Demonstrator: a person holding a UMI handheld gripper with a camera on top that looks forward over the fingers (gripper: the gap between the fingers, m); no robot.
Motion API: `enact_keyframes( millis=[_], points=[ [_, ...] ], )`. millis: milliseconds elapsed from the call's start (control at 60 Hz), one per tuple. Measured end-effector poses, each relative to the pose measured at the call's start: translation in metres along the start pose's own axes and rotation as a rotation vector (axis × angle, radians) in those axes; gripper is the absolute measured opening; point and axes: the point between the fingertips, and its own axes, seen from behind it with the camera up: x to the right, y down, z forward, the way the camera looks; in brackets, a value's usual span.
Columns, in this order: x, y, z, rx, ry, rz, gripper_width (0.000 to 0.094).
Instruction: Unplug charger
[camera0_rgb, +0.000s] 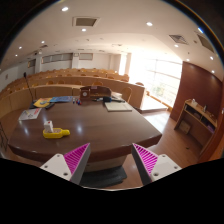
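My gripper (112, 160) is open, its two magenta pads (76, 159) wide apart with nothing between them. It hovers at the near edge of a large brown table (100, 128). No charger or plug can be made out from here. On the table's left side lies a yellow object (56, 132) next to a small white item (47, 125), and a blue and yellow item (42, 102) lies farther back. A dark brown bag-like object (95, 94) sits at the far side, well beyond the fingers.
A grey pad or laptop (118, 106) lies on the table at the far right. A black chair seat (105, 175) shows just below the table edge between the fingers. Wooden benches (60, 82) curve behind, a shelf unit (198, 118) stands at the right, and bright windows (160, 75) lie beyond.
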Motion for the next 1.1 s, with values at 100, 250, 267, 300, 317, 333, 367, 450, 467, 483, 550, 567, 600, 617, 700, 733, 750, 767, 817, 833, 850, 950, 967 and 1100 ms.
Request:
enact_keyframes(
  millis=[100, 250, 267, 300, 317, 333, 367, 450, 467, 483, 550, 567, 600, 617, 700, 733, 750, 767, 817, 833, 850, 950, 967, 1100],
  points=[
    [0.001, 0.011, -0.002, -0.014, 0.006, -0.005, 0.0847],
    [-0.008, 0.05, -0.001, -0.07, 0.008, -0.021, 0.0849],
    [-0.011, 0.055, -0.001, -0.078, 0.006, -0.023, 0.0849],
    [-0.019, 0.065, -0.002, -0.092, -0.001, -0.028, 0.085],
    [-0.024, 0.07, -0.002, -0.098, -0.006, -0.032, 0.085],
    [-0.029, 0.075, -0.001, -0.103, -0.014, -0.035, 0.0852],
    [-0.042, 0.084, -0.001, -0.113, -0.031, -0.043, 0.085],
    [-0.084, 0.105, 0.004, -0.139, -0.093, -0.048, 0.085],
    [-0.095, 0.108, 0.006, -0.141, -0.11, -0.044, 0.0852],
    [-0.106, 0.11, 0.007, -0.144, -0.127, -0.041, 0.0852],
    [-0.151, 0.115, 0.016, -0.151, -0.186, -0.033, 0.0851],
    [-0.162, 0.115, 0.019, -0.149, -0.196, -0.033, 0.0849],
    [-0.181, 0.112, 0.026, -0.139, -0.21, -0.037, 0.0855],
    [-0.191, 0.109, 0.03, -0.13, -0.215, -0.04, 0.0855],
    [-0.238, 0.092, 0.053, -0.082, -0.237, -0.059, 0.0854],
    [-0.255, 0.085, 0.062, -0.064, -0.244, -0.055, 0.0852],
    [-0.263, 0.081, 0.067, -0.058, -0.248, -0.051, 0.0852],
    [-0.271, 0.078, 0.072, -0.055, -0.253, -0.047, 0.0854],
    [-0.294, 0.068, 0.088, -0.048, -0.269, -0.032, 0.0854],
    [-0.301, 0.063, 0.093, -0.043, -0.274, -0.026, 0.0855],
    [-0.307, 0.059, 0.099, -0.038, -0.278, -0.02, 0.0854],
    [-0.338, 0.031, 0.136, -0.001, -0.292, -0.015, 0.0852],
    [-0.343, 0.027, 0.144, 0.006, -0.287, -0.015, 0.085],
    [-0.361, 0.006, 0.198, 0.044, -0.263, -0.044, 0.0836]
  ],
)
